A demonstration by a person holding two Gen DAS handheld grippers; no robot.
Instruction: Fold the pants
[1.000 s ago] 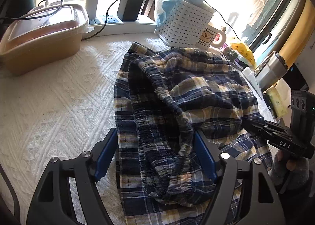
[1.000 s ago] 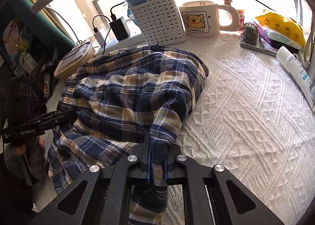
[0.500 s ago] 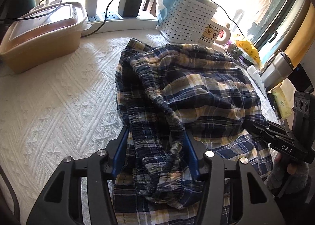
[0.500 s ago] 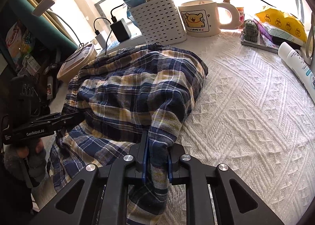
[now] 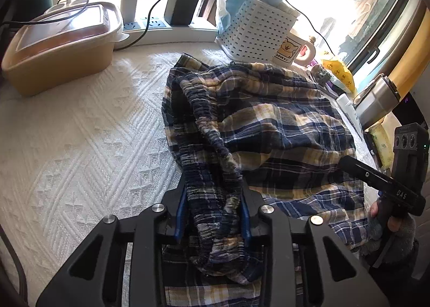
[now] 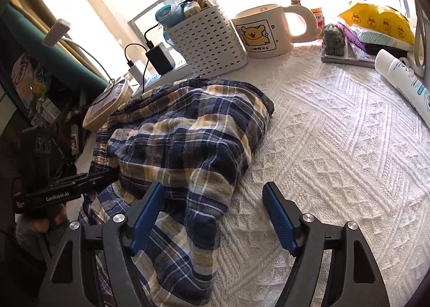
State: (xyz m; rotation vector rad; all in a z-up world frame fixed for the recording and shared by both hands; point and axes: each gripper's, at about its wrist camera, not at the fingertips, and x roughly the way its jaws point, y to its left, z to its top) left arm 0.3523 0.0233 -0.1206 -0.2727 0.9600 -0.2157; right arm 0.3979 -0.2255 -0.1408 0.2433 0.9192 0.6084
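Observation:
Blue and tan plaid pants (image 5: 282, 124) lie bunched on the white textured cloth (image 5: 80, 145). In the left wrist view my left gripper (image 5: 213, 194) has the gathered elastic waistband (image 5: 215, 151) between its blue pads; the jaws are closing and the pads press the bunch from both sides. In the right wrist view the pants (image 6: 188, 132) end in a folded corner lying loose between the fingers of my right gripper (image 6: 213, 188). Its jaws are opening and stand wide, with neither pad touching the cloth. Each gripper shows at the other view's edge, held by a gloved hand.
Along the window side stand a tan lidded container (image 5: 59, 46), a power strip with chargers (image 5: 161, 24), a white perforated basket (image 6: 209, 40) and a bear mug (image 6: 263, 32). To the right lie a white tube (image 6: 403, 78), a yellow bag (image 6: 376, 22) and a steel tumbler (image 5: 376, 100).
The left jaws have drawn in from wide apart onto the waistband. The right gripper, shut on the pants' folded corner before, has let it go and spread its jaws.

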